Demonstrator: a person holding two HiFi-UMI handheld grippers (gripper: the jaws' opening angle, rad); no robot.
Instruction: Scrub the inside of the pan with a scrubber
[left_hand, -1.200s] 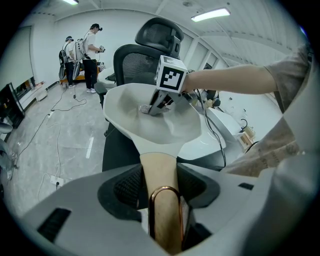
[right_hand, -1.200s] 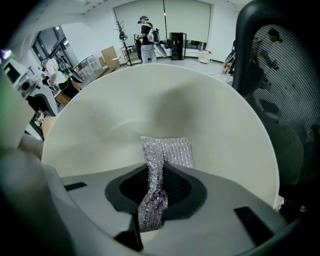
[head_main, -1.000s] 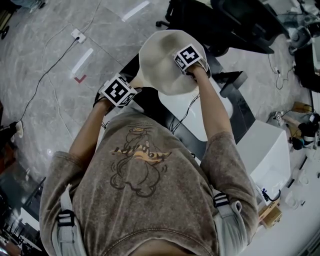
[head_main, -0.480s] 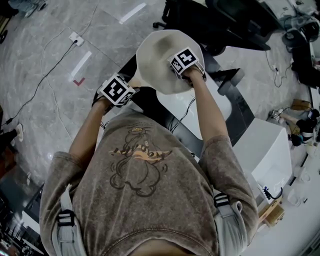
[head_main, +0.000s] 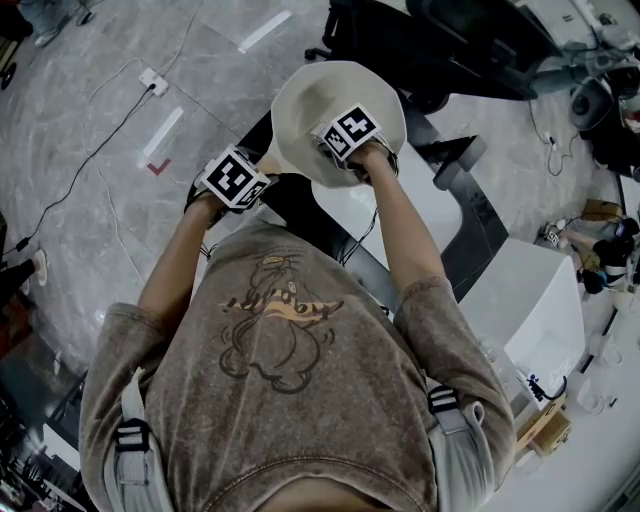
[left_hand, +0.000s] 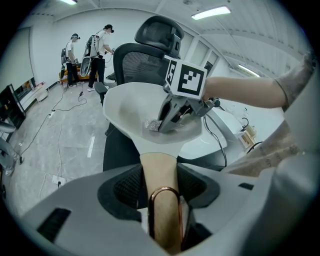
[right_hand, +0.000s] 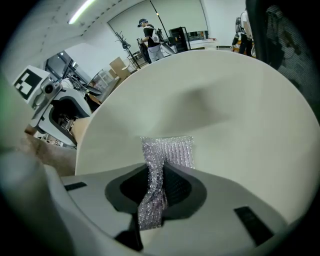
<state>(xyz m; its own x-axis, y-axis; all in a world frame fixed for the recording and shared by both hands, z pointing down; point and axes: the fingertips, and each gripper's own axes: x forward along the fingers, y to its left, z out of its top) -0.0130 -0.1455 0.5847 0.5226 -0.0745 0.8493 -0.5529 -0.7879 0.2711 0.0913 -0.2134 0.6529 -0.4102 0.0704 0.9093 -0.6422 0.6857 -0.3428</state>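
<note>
A cream pan (head_main: 318, 100) is held up in front of me, tilted, its inside facing me. Its tan wooden handle (left_hand: 161, 175), with a copper hanging loop (left_hand: 164, 210), runs between the jaws of my left gripper (left_hand: 161, 182), which is shut on it. My right gripper (right_hand: 161, 185) is shut on a silvery mesh scrubber (right_hand: 165, 152). The scrubber's free end presses on the pan's inner surface (right_hand: 215, 105). In the head view the right gripper (head_main: 345, 150) lies over the pan's lower middle, and the left gripper (head_main: 250, 182) sits at the pan's lower left.
Below the pan stands a white table (head_main: 400, 215), with a black office chair (left_hand: 150, 52) behind it. White boxes (head_main: 535, 310) sit at the right. Cables (head_main: 95, 140) run over the grey floor. People (left_hand: 97, 47) stand far off in the room.
My right gripper has slid with the scrubber leftward and slightly down across the pan's inside. The left gripper and the handle have barely moved.
</note>
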